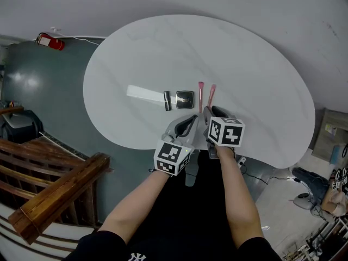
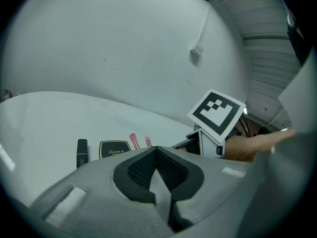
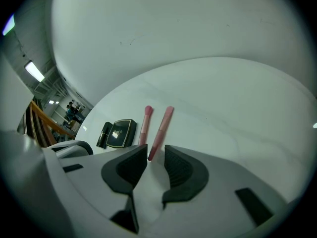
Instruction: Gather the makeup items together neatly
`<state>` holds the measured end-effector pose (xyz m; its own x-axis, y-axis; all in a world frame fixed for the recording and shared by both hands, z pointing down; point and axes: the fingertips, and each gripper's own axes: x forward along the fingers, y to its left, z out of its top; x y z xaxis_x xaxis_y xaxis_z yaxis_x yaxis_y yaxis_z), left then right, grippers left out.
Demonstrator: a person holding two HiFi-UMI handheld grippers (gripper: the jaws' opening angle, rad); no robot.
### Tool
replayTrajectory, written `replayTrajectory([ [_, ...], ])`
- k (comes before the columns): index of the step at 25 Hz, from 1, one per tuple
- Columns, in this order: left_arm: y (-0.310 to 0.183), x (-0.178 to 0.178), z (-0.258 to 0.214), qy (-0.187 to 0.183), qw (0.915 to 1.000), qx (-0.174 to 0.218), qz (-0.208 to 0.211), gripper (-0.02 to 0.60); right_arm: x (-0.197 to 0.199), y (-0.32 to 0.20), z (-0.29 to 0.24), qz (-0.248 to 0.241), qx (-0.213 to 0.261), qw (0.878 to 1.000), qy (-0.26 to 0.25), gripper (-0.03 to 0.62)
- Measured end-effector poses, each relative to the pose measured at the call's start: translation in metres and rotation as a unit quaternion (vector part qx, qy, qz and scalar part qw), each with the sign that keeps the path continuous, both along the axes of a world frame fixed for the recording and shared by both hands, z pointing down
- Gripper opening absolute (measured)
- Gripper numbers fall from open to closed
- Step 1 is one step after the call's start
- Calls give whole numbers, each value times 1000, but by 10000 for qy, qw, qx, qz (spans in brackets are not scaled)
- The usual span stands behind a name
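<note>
On the white oval table point(image 1: 261, 80) a black lipstick point(image 1: 167, 100), a black compact point(image 1: 185, 99) and two pink brushes point(image 1: 200, 95) point(image 1: 211, 95) lie in a row. A pale flat tube point(image 1: 142, 93) lies to their left. My right gripper point(image 3: 156, 152) is open, and the near end of the right-hand brush point(image 3: 161, 130) lies between its jaws without being pressed. The other brush point(image 3: 145, 125) lies beside it, next to the compact point(image 3: 121, 132). My left gripper point(image 2: 157, 149) is shut on nothing and hovers just short of the compact point(image 2: 115, 148) and the lipstick point(image 2: 81, 152).
The table's near edge runs just under both grippers. A red fire extinguisher point(image 1: 51, 41) lies on the floor at the far left. A wooden railing point(image 1: 54, 192) stands at the lower left. Clutter and cables sit on the floor at the lower right.
</note>
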<state>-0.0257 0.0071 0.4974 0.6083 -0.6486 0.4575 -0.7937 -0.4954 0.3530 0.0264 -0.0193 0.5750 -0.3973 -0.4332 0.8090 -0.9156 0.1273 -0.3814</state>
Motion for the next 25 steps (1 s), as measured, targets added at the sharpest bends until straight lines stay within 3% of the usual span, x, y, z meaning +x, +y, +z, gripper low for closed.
replayTrajectory([
  [8, 3, 1, 2, -16, 10000, -26, -15, 8, 7, -16, -8, -397, 376, 9972, 503, 113],
  [15, 1, -4, 3, -20, 9999, -36, -94, 8, 3, -26, 0, -867, 422, 9891, 1114, 54],
  [25, 0, -8, 1, -3, 9999, -24, -148, 8, -18, -20, -1, -927, 222, 9934, 632, 54],
])
